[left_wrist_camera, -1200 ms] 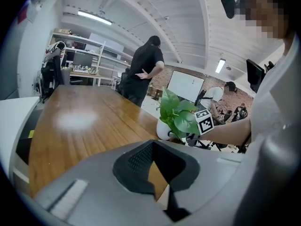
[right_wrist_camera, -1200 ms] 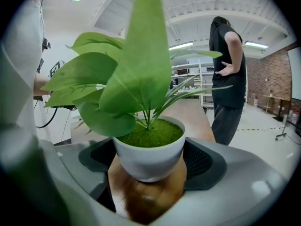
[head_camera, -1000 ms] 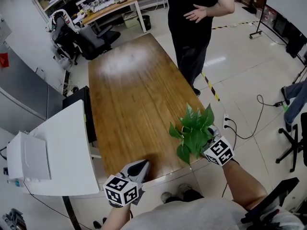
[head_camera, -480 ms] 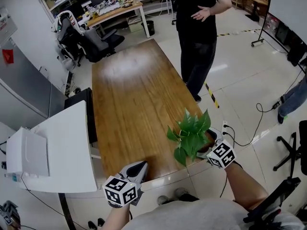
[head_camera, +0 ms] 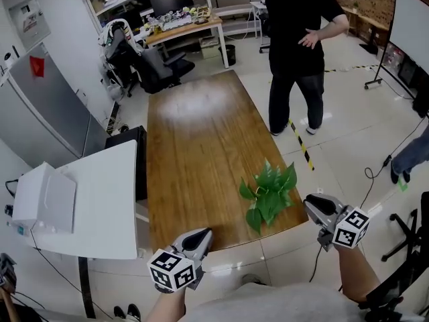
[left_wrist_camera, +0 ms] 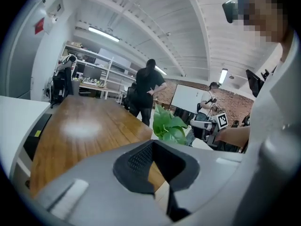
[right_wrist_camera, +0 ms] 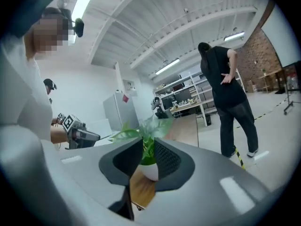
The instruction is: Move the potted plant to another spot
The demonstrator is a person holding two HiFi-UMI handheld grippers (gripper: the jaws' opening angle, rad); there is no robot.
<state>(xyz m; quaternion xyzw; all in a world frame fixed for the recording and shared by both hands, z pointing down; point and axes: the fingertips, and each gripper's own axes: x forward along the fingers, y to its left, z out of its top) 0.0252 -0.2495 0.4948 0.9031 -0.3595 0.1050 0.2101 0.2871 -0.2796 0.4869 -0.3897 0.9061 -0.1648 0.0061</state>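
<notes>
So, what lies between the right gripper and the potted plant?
Head view: only bare table edge between the potted plant and the right gripper, whose jaws are closing empty.

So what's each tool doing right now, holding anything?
Left tool: closed, empty.
Right tool: closing, nothing gripped; the potted plant stands apart from it on the wooden table.

Light grey top (head_camera: pixel 268 306), forearms bare. The left gripper (head_camera: pixel 201 235) and right gripper (head_camera: pixel 314 205) match – pale grey moulded shells tapering to a snout, with black ribbed pads (right_wrist_camera: pixel 165 157) inside. Each carries a white cube (head_camera: pixel 173 272) with black square markers. Right jaws closing, nothing gripped between them – left jaws together.
</notes>
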